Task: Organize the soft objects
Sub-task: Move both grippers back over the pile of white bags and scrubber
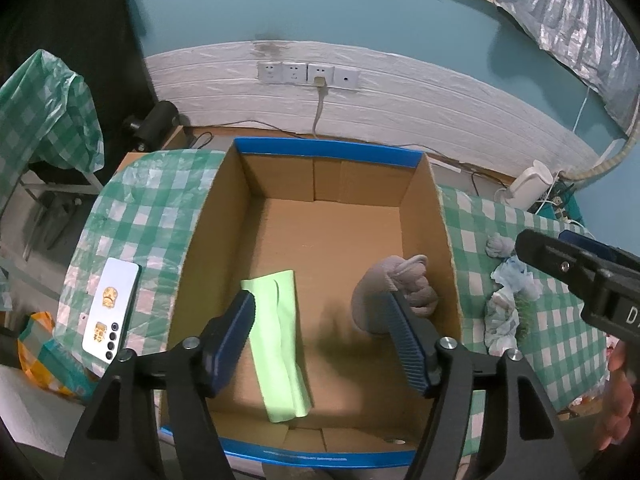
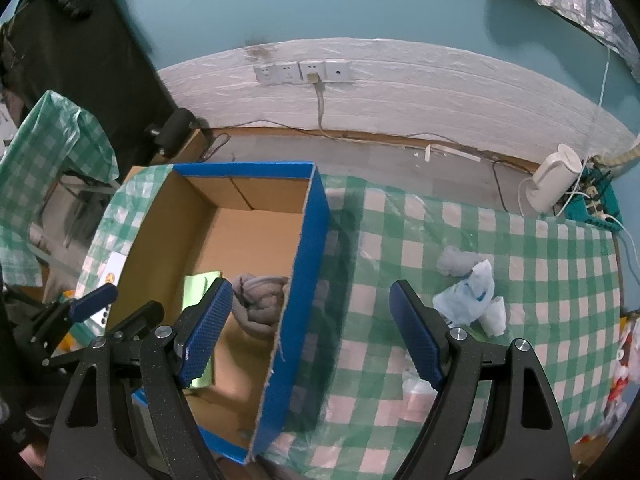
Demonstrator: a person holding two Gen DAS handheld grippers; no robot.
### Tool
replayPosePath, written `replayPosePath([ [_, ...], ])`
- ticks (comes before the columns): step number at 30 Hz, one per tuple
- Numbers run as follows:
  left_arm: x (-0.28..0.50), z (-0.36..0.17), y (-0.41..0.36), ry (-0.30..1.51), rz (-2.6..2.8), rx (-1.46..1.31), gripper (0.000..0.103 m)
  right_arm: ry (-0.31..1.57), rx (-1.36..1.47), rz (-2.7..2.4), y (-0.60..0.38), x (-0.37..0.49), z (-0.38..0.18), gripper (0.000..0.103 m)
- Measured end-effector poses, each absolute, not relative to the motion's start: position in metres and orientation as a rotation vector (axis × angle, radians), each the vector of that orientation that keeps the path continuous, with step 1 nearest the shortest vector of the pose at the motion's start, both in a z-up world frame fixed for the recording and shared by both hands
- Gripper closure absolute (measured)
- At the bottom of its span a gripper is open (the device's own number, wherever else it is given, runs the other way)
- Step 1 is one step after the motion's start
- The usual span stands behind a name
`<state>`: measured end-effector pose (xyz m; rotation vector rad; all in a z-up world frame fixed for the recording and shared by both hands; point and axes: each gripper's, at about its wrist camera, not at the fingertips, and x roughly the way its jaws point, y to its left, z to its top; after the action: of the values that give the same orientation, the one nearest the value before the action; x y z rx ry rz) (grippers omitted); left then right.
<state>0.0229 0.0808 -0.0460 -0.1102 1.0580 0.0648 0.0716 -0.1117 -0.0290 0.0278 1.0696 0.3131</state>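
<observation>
An open cardboard box (image 1: 328, 152) with blue trim stands on a green-checked tablecloth (image 1: 152, 208). Inside it lie a folded light-green cloth (image 1: 280, 340) and a knotted grey fabric bundle (image 1: 416, 284). My left gripper (image 1: 320, 298) hovers open over the box floor, with nothing between its pads; the grey bundle lies below its right finger. My right gripper (image 2: 311, 286) is open and empty above the box's blue right wall (image 2: 308, 260). To the right on the cloth lie a small grey balled sock (image 2: 456, 262) and crumpled white-and-blue soft pieces (image 2: 472, 300).
A white phone (image 1: 112, 304) lies on the tablecloth left of the box. A white appliance (image 2: 554, 180) and tangled cables sit at the far right by the wall. Wall sockets (image 1: 308, 74) are behind the table. A bag (image 1: 36, 348) sits low at the left.
</observation>
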Motion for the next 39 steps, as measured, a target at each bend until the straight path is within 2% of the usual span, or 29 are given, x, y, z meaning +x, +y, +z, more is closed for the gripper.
replayPosePath([
  [6, 0.023, -0.043, 0.069, 1.047, 0.043, -0.103, 0.027, 1.072, 0.035, 0.294, -0.128, 0.069, -0.033, 0.021],
  [19, 0.029, -0.041, 0.047, 1.062, -0.001, -0.131, 0.025, 1.084, 0.05, 0.238, -0.174, 0.065, -0.043, 0.021],
  [39, 0.029, -0.044, -0.028, 1.071, -0.096, -0.002, 0.025, 1.097, 0.122, 0.135, -0.248, 0.052, -0.053, 0.021],
])
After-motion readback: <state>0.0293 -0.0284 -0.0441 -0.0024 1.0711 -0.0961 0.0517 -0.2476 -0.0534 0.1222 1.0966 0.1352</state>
